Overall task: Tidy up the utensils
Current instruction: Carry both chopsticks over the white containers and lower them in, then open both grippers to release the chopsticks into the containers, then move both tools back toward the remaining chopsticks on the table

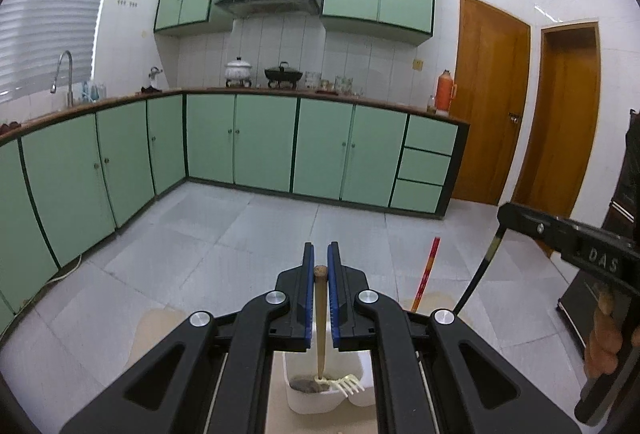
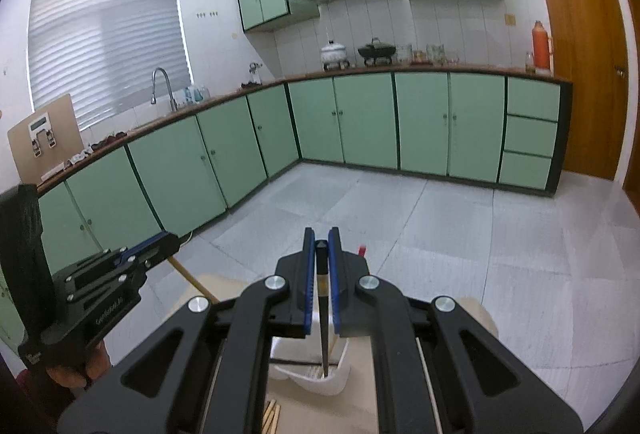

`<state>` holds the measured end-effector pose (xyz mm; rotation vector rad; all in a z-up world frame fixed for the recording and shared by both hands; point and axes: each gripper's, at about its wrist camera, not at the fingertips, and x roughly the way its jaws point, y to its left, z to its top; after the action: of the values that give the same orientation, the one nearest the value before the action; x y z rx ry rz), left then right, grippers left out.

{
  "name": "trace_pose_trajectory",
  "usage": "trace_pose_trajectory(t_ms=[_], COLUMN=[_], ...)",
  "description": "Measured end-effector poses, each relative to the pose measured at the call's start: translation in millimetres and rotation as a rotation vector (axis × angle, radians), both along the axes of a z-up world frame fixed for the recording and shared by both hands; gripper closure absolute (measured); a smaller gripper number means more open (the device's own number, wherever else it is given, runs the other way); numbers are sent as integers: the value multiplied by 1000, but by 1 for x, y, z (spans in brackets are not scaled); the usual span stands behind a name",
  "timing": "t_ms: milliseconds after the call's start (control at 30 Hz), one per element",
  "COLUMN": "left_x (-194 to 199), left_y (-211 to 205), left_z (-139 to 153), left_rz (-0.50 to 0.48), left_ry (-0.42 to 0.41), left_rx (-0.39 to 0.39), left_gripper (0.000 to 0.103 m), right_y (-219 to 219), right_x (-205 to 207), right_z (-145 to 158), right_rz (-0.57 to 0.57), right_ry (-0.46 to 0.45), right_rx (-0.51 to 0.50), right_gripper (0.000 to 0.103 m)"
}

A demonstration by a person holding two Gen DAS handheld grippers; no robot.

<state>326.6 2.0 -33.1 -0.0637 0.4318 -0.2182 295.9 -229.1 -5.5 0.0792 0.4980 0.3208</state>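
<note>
My left gripper (image 1: 320, 266) is shut on a wooden-handled spoon (image 1: 319, 322) that hangs straight down into a white plastic container (image 1: 308, 400). The spoon's bowl rests inside it beside a cream plastic fork (image 1: 347, 385). My right gripper (image 2: 321, 250) is shut on a black chopstick (image 2: 323, 330) whose tip points down into the same white container (image 2: 320, 382). In the left wrist view the right gripper (image 1: 505, 218) shows at the right with the black chopstick (image 1: 478, 276) hanging from it. In the right wrist view the left gripper (image 2: 170, 242) shows at the left.
A red chopstick (image 1: 427, 272) stands up from the container area. The container sits on a beige tabletop (image 2: 478, 318), with wooden sticks (image 2: 270, 416) lying near its base. Green kitchen cabinets (image 1: 264, 145), a grey tiled floor and brown doors (image 1: 490, 101) lie beyond.
</note>
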Motion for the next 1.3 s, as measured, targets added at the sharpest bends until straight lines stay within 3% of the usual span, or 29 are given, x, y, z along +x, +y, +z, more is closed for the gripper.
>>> trace_pose_trajectory(t_ms=[200,333,733,867,1067,1200,1300], left_x=[0,-5,-45,-69,-111,-135,-151], left_y=[4,9,33,37,31,21,16], left_z=[-12,-12,-15,-27,-52,-70,-86], left_rz=[0,6,65,81,84,56,30], left_ry=[41,43,32,45,64,76,101], left_rx=[-10,-15,-47,-48,-20,26,56], left_gripper=[95,85,60,54,35,26,26], right_y=[2,-4,-23,-21,-12,-7,-2], right_x=[-11,-25,-71,-93,-131,-152,-166], right_z=[-14,-13,-20,-35,-68,-91,-109], right_rz=[-18,-44,-79,-84,-118,-117,-109], right_ry=[18,-1,-18,-10,-6,18,55], right_rx=[-5,7,36,13,-53,-75,-87], right_gripper=[90,69,51,39,13,12,12])
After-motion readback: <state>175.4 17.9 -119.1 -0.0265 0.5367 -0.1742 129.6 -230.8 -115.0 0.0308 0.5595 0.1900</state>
